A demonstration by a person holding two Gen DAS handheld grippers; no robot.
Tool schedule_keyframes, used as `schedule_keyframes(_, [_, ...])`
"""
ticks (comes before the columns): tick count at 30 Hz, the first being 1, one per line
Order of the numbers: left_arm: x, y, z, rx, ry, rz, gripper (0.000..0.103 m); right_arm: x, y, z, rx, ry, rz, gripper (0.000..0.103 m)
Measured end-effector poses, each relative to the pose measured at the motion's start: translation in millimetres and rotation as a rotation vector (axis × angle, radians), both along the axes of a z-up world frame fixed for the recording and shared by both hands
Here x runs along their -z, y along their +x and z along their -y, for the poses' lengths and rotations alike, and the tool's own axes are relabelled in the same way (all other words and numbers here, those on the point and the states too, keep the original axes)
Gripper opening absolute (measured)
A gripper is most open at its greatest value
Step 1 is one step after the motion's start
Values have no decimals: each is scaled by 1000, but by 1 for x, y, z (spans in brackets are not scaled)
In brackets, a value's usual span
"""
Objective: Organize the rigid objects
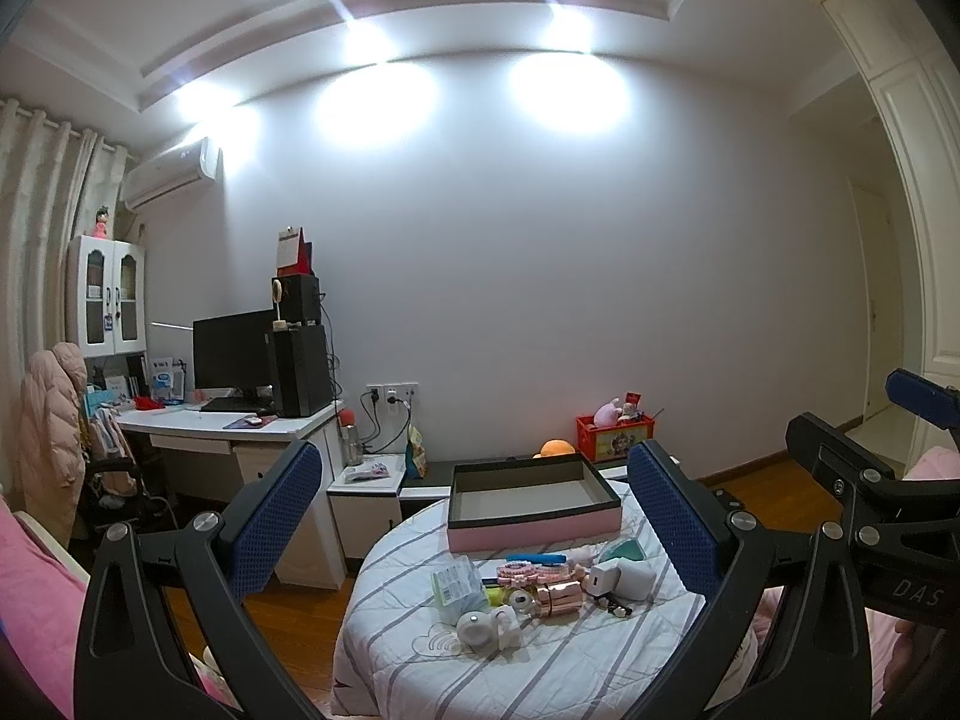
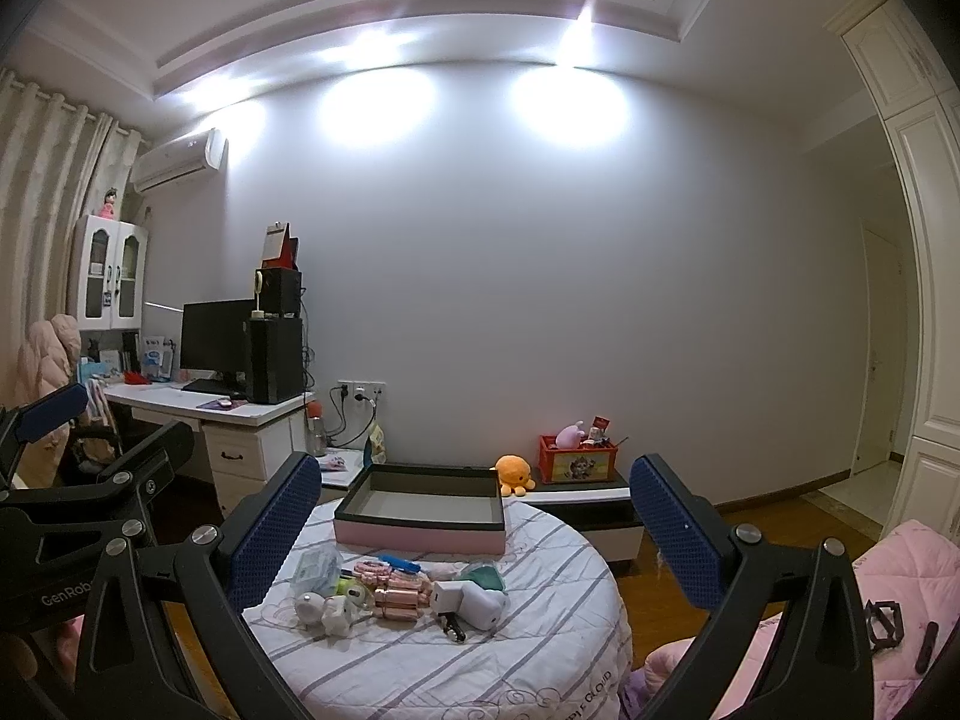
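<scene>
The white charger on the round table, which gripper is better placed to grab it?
Probably right. The charger sits centered between the open right gripper; the left gripper, also open, sees it off to the right.

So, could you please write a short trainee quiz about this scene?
1. True or false: the box already holds items.
2. Multiple choice: the small items lie (A) inside the box, (B) on the table in front of the box, (C) on the floor.
3. What state are the left gripper and right gripper in?

Key: 1 false, it looks empty; 2 B; 3 both open, holding nothing.
</scene>
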State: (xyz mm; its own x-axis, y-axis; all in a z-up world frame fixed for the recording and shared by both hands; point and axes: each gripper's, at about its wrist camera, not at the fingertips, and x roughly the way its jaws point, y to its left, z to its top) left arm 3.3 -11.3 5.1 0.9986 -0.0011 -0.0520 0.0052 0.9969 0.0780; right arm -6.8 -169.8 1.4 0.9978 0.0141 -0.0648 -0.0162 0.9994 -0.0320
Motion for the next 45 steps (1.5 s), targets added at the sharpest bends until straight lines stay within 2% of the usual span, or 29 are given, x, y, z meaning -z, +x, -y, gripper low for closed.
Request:
schedule_keyframes(9, [14, 18, -1, 26, -9, -26, 103, 8, 12, 2, 7, -10, -30, 103])
schedule_keyframes(13, [34, 34, -7, 34, -15, -51, 103, 21, 27, 1, -4, -27, -55, 103])
schedule_keyframes(17, [66, 65, -18, 23, -34, -141, 103, 46, 51, -2, -12, -51, -104, 103])
schedule_keyframes(25, [159, 144, -26, 50, -80, -422, 103, 119, 125, 13, -16, -18, -338, 103])
schedule_keyframes(31, [209, 192, -20, 31, -115, -555, 103, 159, 166, 22, -2, -13, -448, 103])
schedule_keyframes(35, [234, 222, -19, 4, -121, -642, 103, 181, 190, 30, -10, -2, -517, 103])
schedule_keyframes(37, [243, 233, -23, -31, -121, -659, 103, 191, 204, 34, -15, 1, -544, 103])
schedule_keyframes(42, [256, 256, -33, -44, -185, -726, 103, 203, 226, 38, -31, 7, -587, 103])
schedule_keyframes(45, [264, 264, -30, -49, -141, -738, 103, 207, 239, 38, -53, 13, -605, 103])
